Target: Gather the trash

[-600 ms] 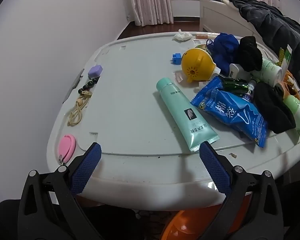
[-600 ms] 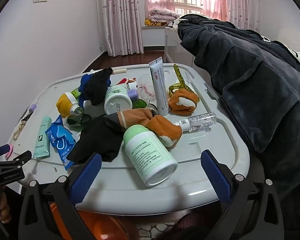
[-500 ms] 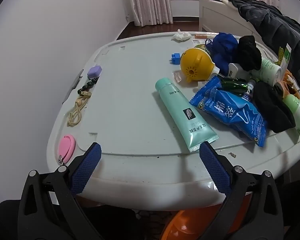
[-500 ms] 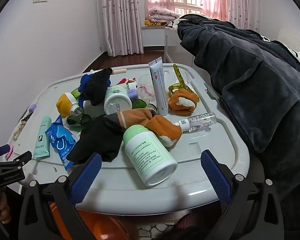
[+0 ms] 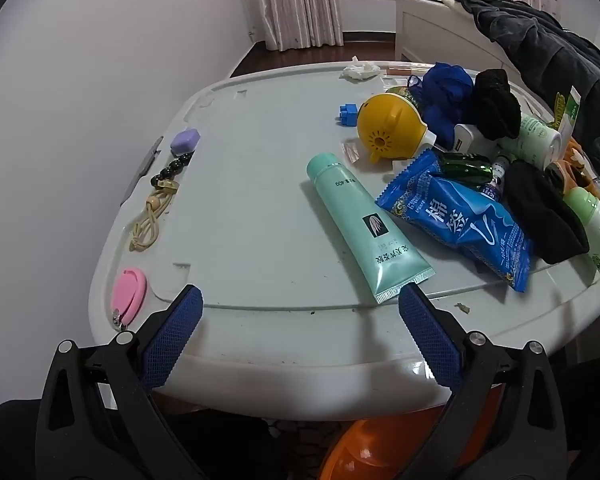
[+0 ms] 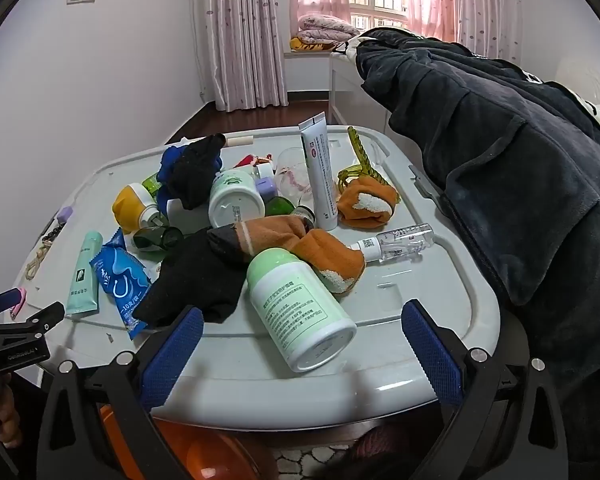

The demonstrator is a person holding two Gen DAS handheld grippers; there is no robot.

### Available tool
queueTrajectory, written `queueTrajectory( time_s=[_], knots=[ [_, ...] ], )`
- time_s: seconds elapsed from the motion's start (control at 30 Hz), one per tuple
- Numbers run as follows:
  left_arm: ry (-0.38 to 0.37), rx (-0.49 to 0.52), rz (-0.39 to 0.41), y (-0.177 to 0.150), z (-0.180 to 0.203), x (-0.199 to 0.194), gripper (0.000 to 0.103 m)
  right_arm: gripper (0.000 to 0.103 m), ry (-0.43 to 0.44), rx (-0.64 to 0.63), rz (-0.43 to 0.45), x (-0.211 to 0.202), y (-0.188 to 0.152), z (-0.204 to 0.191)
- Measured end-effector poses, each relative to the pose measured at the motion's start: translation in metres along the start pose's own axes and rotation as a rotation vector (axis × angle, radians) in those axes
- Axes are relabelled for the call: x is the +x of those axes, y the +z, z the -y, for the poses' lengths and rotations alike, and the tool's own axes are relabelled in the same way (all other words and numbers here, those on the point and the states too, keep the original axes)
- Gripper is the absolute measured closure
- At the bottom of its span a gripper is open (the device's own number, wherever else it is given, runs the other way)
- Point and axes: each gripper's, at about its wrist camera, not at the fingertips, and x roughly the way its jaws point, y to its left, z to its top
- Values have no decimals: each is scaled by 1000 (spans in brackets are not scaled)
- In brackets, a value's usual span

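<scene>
Blue-padded left gripper (image 5: 300,312) and right gripper (image 6: 300,328): jaws wide apart, empty, barely shifted from half a second ago. Blue wrapper (image 5: 456,216) unmoved on tabletop (image 5: 260,184), left view's 2 o'clock. Collection not yet begun.

Left gripper (image 5: 300,296) creeping forward a hair toward teal tube (image 5: 364,222), tube's crimped end now sliding closer to right fingertip (image 5: 414,304). Blue snack packet (image 5: 456,220) drifting lower in left wrist view. Right side not really changing.
</scene>
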Motion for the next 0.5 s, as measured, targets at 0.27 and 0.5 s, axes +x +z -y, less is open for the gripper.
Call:
queueTrajectory(
  time_s=[0.27,0.5],
  knots=[
    [-1,2,-9,-1,6,2,7,5,3,-2,-3,1,-1,0],
    [-5,3,-13,-1,1,1,7,5,1,1,-5,1,0,-1]
  ],
)
